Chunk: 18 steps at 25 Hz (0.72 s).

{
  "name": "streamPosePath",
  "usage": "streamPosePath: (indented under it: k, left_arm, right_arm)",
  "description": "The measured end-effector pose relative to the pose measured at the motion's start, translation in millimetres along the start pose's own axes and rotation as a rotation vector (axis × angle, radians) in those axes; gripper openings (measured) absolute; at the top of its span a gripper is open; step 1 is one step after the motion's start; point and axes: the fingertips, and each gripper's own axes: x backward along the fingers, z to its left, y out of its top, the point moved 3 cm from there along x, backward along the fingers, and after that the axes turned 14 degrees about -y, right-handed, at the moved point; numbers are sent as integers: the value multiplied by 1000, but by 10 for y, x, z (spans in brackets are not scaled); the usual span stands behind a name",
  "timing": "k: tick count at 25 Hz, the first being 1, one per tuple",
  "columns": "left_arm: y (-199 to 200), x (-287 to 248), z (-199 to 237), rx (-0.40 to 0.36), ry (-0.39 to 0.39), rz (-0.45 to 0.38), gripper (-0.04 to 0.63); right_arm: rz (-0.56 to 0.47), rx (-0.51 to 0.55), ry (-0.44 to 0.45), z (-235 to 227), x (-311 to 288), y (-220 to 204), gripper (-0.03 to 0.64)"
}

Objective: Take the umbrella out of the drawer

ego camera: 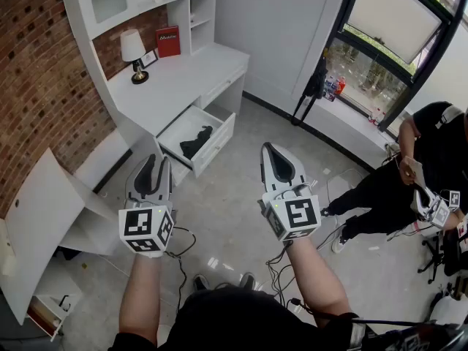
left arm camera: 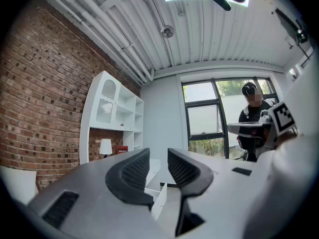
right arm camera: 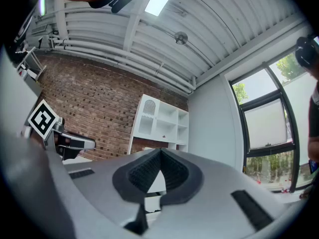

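Jaws on the left gripper (left arm camera: pixel 156 153) stand a narrow slit apart with nothing in the gap. Those on the right gripper (right arm camera: pixel 159 153) are pressed together at the tips and hold nothing either. Both grippers are held out roughly level above the floor (ego camera: pixel 234 196), short of the white desk (ego camera: pixel 175 79). The umbrella (ego camera: pixel 196 142), black and folded, lies inside the pulled-out drawer (ego camera: pixel 217 145) under the desktop. It is ahead of both grippers, nearer the left one, and well apart from either pair of jaws.
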Motion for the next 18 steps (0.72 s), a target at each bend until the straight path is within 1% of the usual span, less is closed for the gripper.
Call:
streamPosePath:
  k: [5,8,10,13,14,15,16,17,18]
  left_arm:
    - [23,33,5,2,14,-3,103]
    - [8,-43,34,22,-2,-11,103]
    - [-41,45,167,27,3,-5,103]
    - [-83,247,403,11,38,-5,104]
    - [-74,283,464,1,48,-3,125]
    - [-59,306,517,-8,51,0,163]
    - [-42,321,565,-14,48,5,201]
    - [-25,333,613,-17,39,9,220]
    - [-10,345,664,-17,29,9,227]
  right_arm:
    - [7,-3,26,38,-34,9,0]
    - [21,-5,8,-23,-50,2,0]
    - [24,-32,-15,66,-60,-56,0]
    - [37,-67,-29,253,-83,-133,1]
    - [44,-66,-32,285,-92,-136,10]
    - [52,-62,-36,309,-99,-129,33]
    - [59,-59,-38,332,-106,-117,80]
    - [66,-56,-40,359,-115,-101,117]
    - [70,-53,-43,392,-127,-80,140]
